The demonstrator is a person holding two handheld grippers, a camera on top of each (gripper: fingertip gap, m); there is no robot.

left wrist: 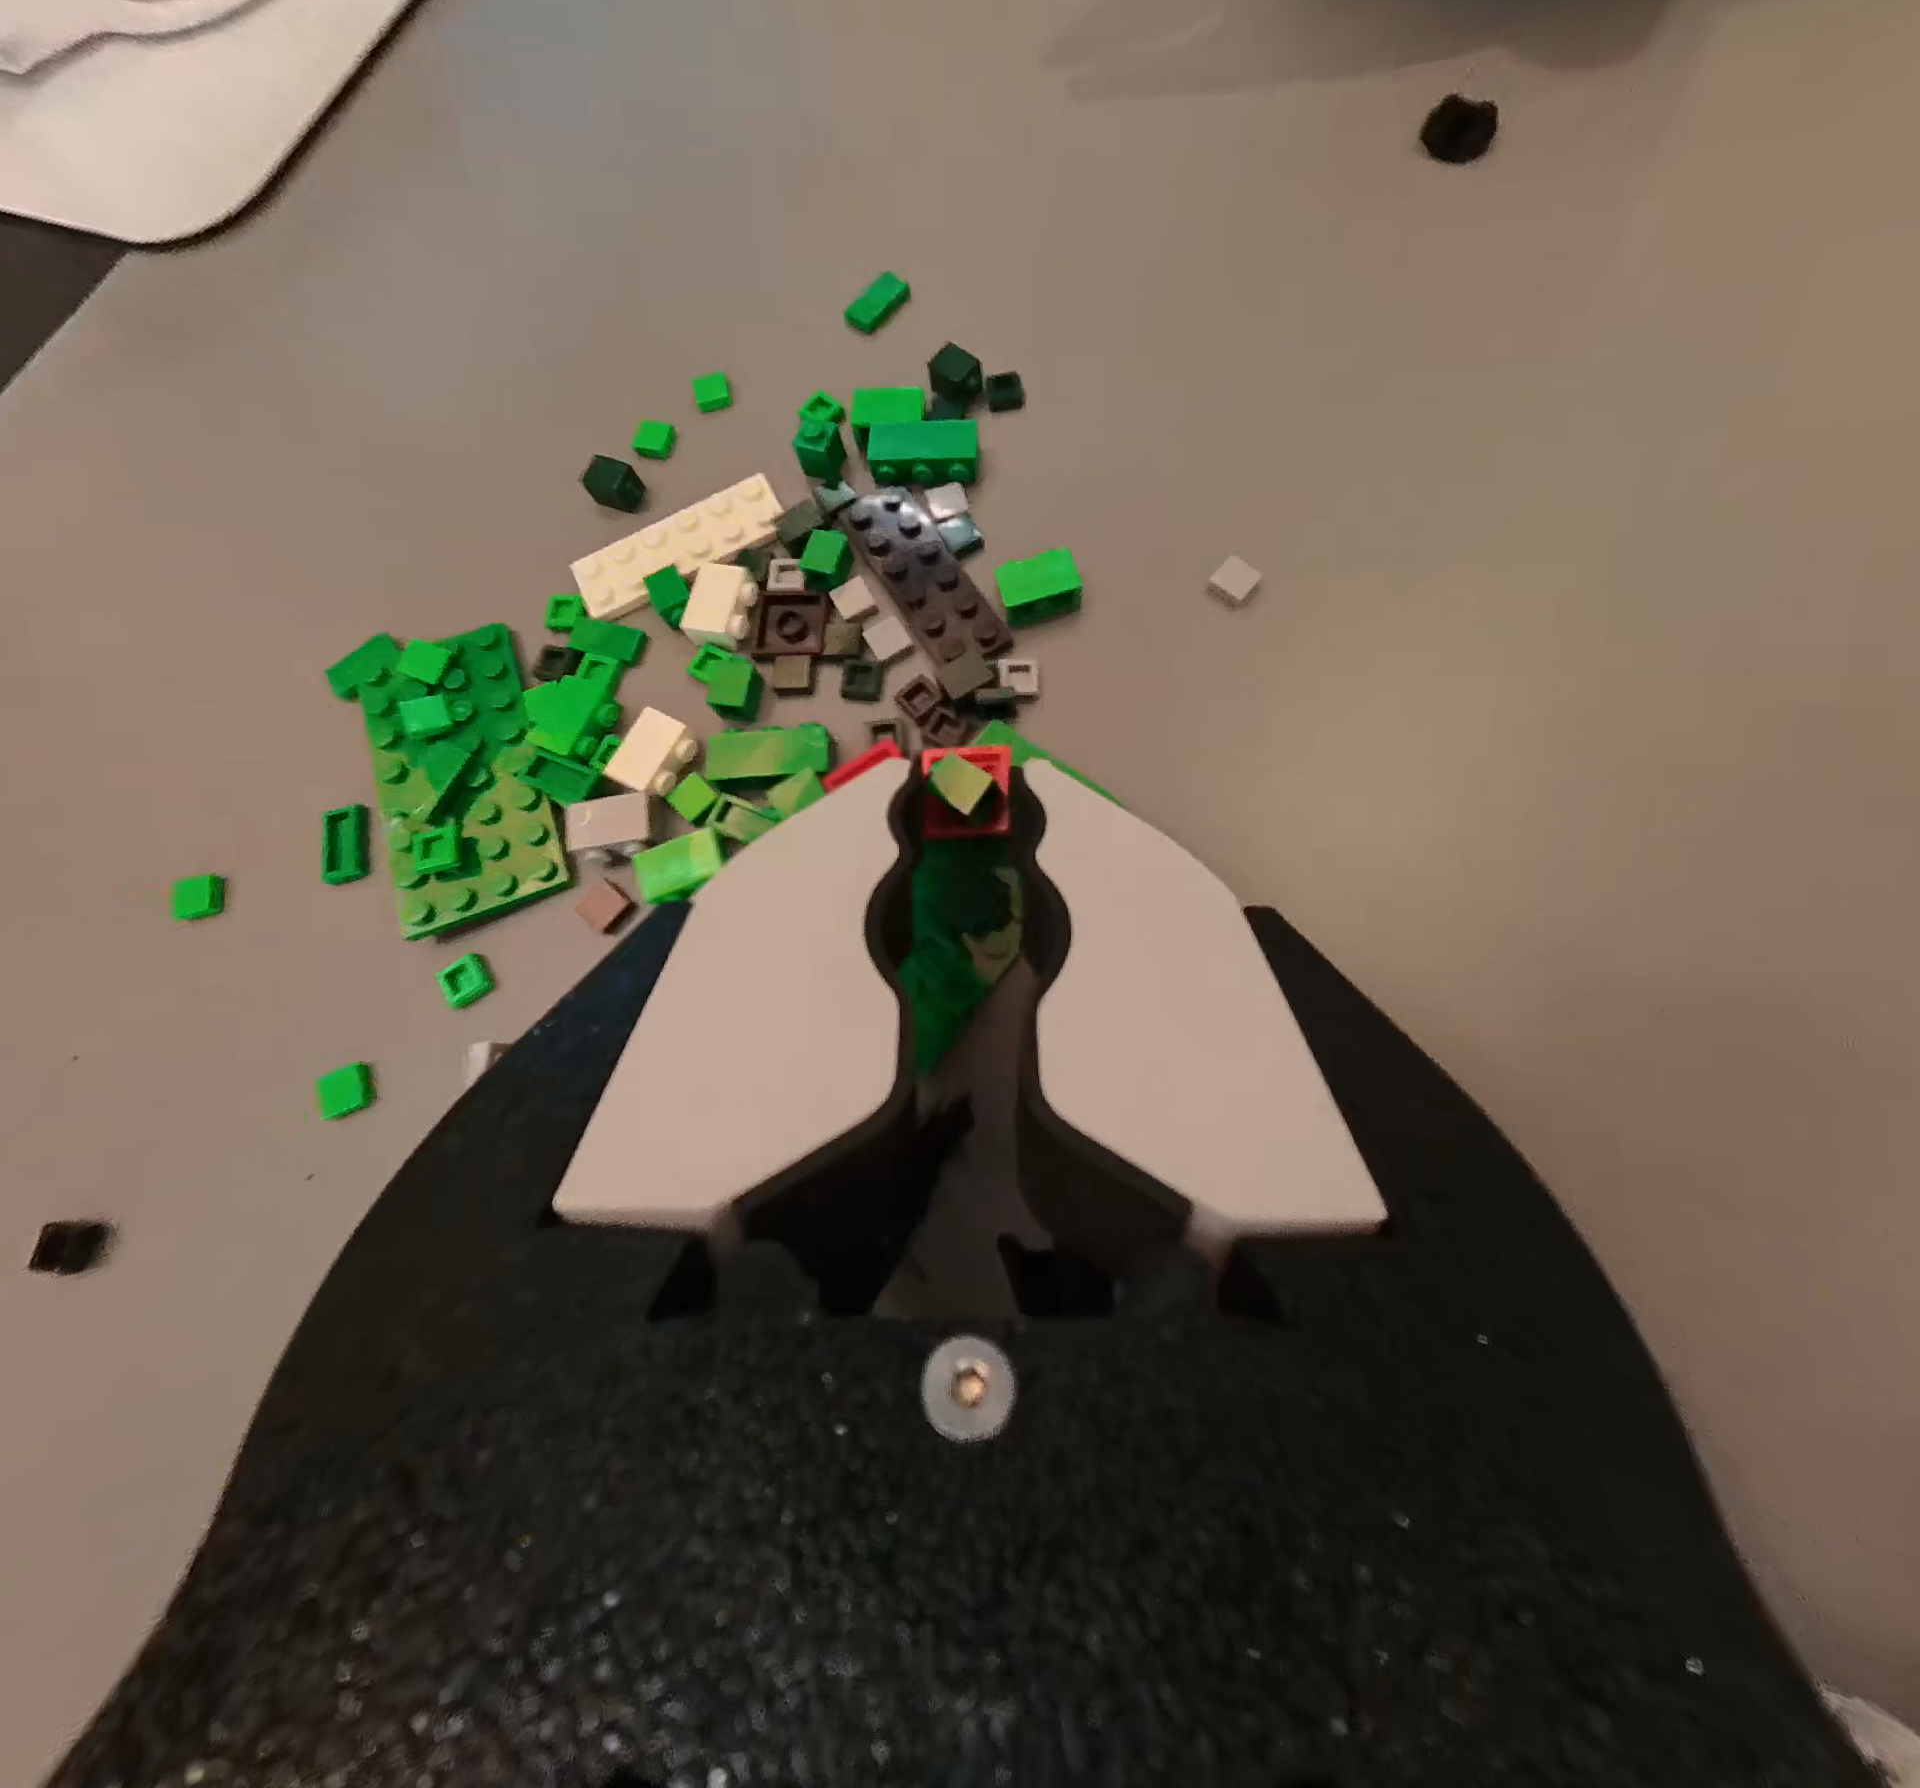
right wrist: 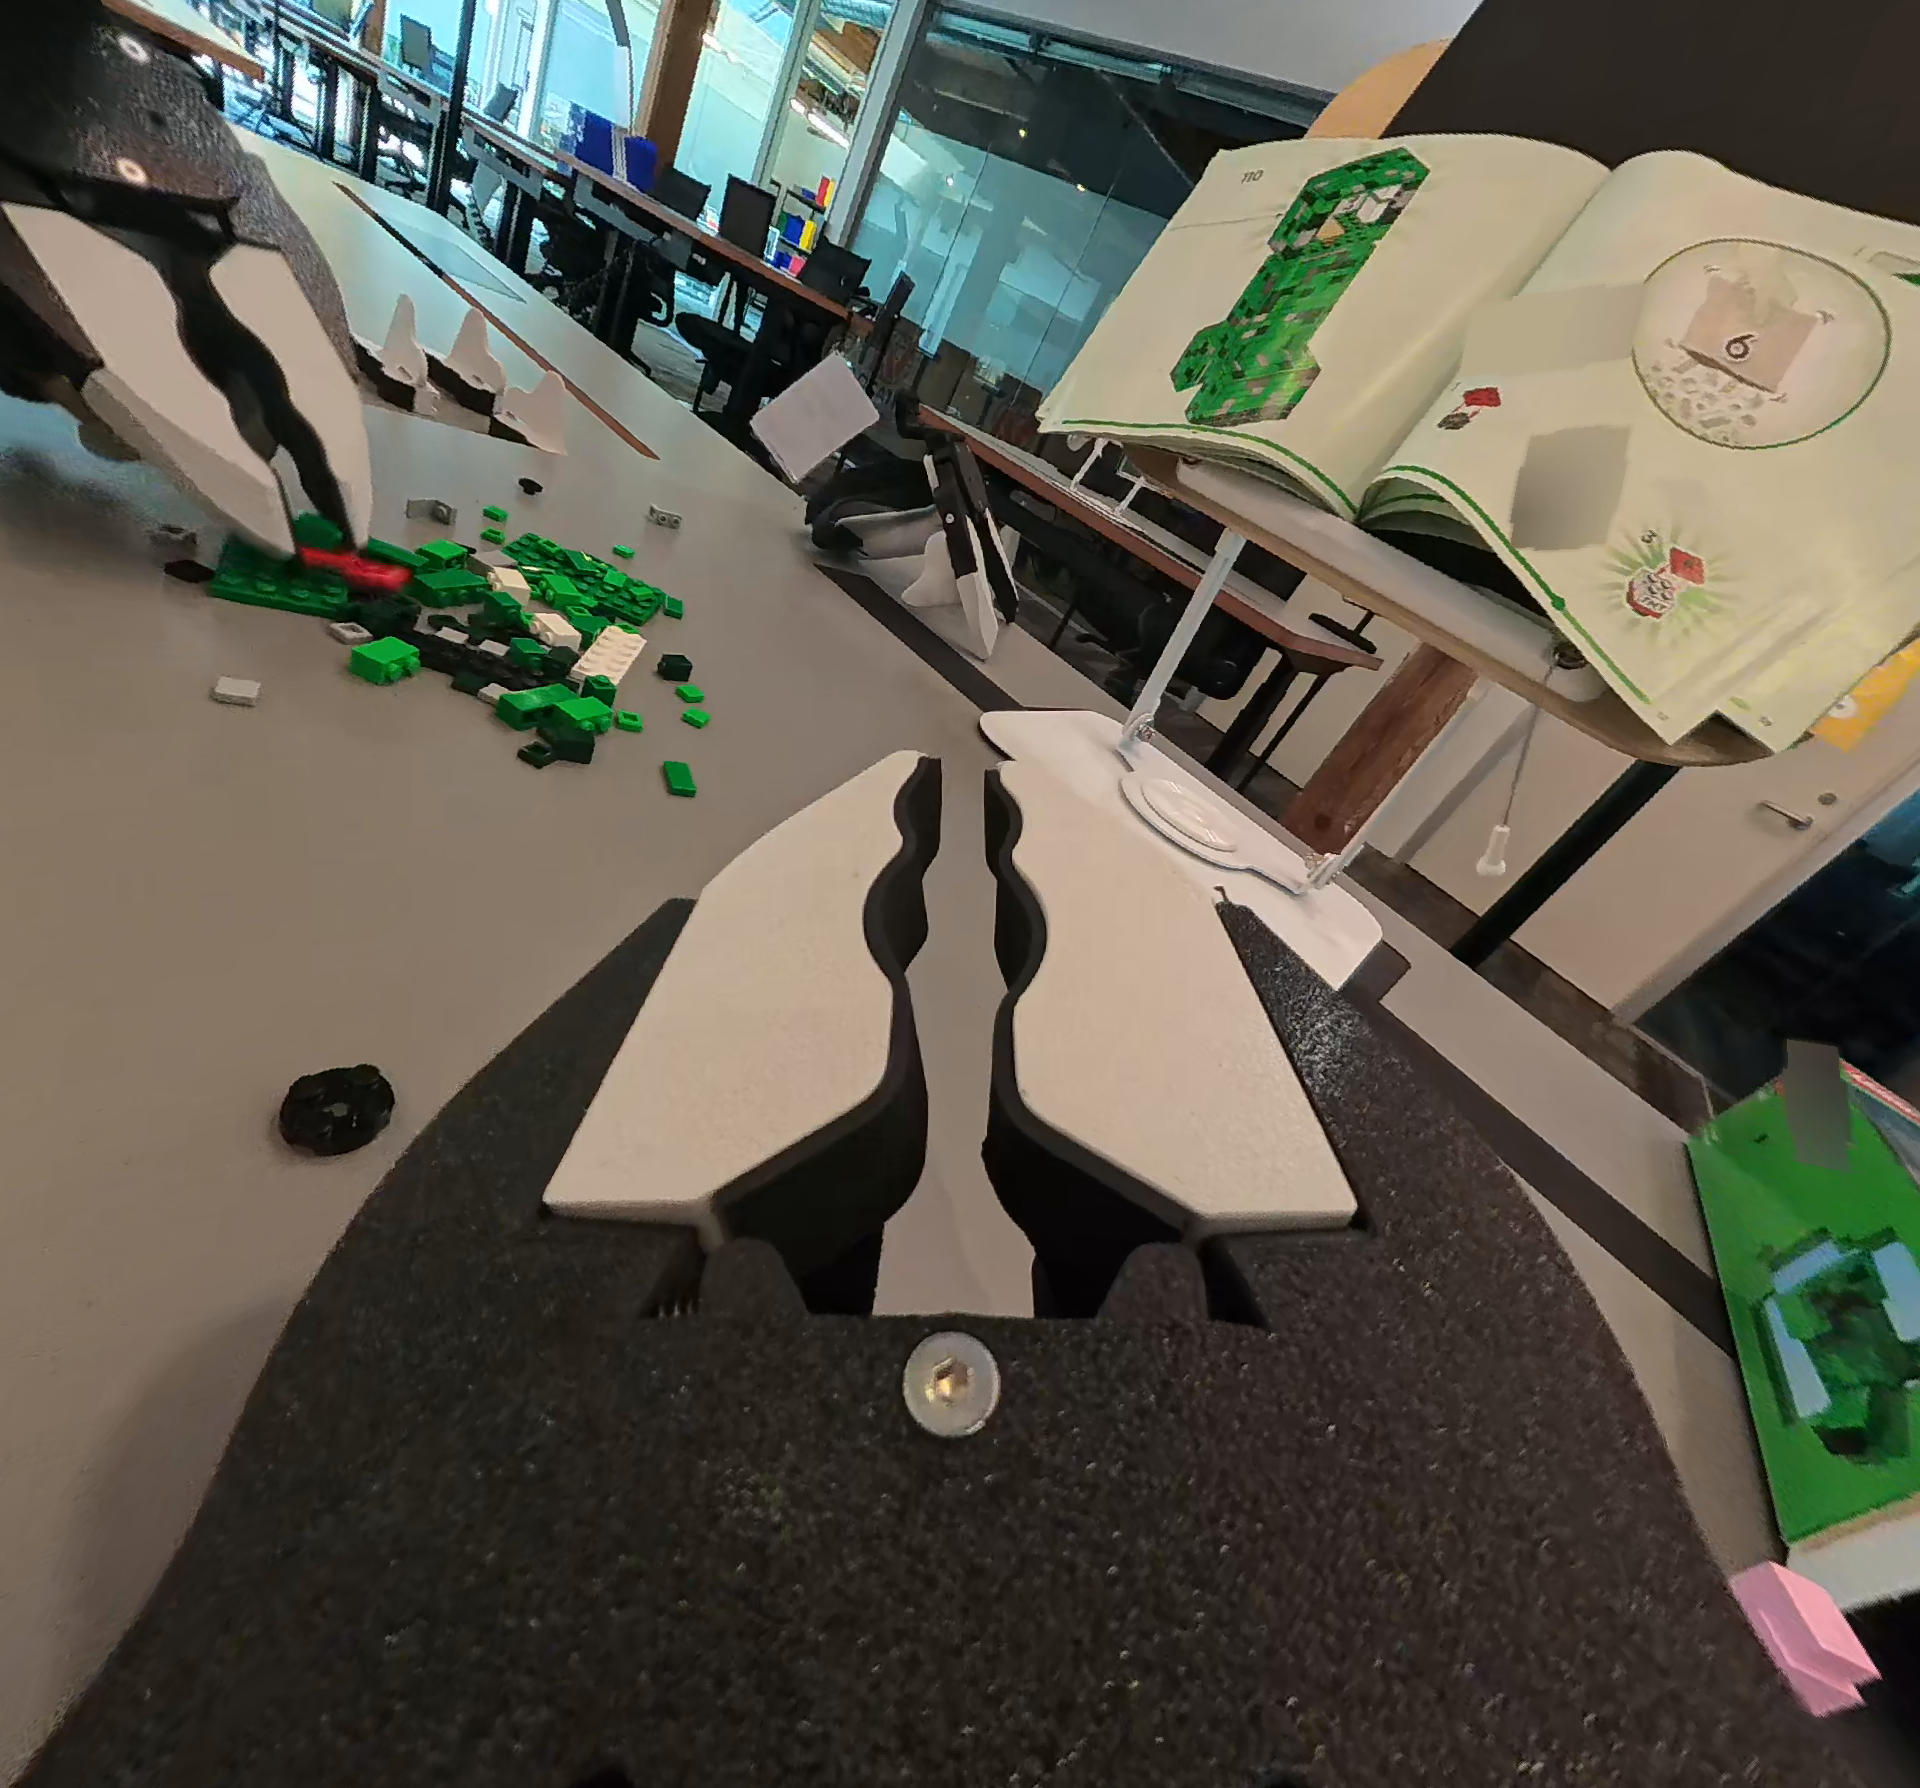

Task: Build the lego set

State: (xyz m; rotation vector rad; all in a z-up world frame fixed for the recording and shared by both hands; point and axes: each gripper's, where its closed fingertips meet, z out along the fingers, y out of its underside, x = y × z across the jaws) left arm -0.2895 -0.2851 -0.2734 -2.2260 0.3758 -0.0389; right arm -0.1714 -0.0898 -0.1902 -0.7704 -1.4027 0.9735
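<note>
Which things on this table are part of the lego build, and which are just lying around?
For the build:
- left gripper, pinching a small olive piece above a red plate
- pile of loose bricks
- big green plate
- open instruction book
- right gripper, holding nothing

Lying about:
- white stand base
- pink block
- spare gripper fingers

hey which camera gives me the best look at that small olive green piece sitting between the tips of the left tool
The left wrist view: the small olive green piece sits tilted between the left tool tips, above a red plate. In the right wrist view that tool shows far off, its tips hiding the piece; only the red plate is clear.
</note>
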